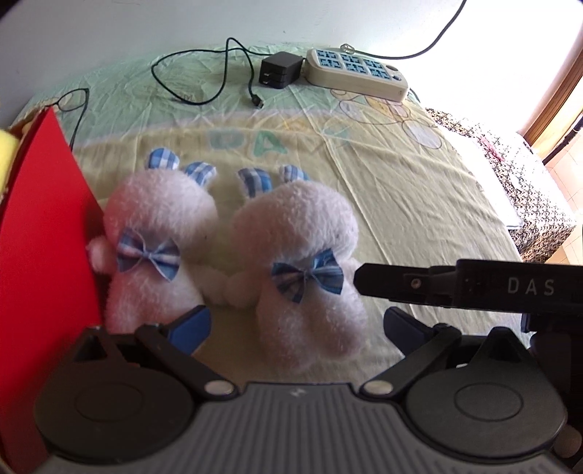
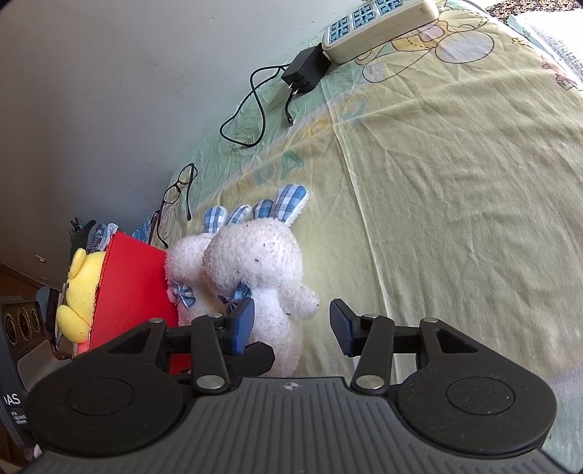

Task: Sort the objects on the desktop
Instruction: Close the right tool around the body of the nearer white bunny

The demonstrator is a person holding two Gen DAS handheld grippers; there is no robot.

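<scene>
Blown-out daylight upper right, fisheye-warped edges.

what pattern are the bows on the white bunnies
Blue and white check, like the ears; the bows show best in the left wrist view.

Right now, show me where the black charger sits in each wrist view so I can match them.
Left wrist view: the black charger lies at the top centre on the sheet, just left of the beige power strip.
Right wrist view: the black charger lies at the top, a little right of centre, below-left of the power strip.
Shared landmark: the power strip beside it, and the charger's looped black cable.
</scene>
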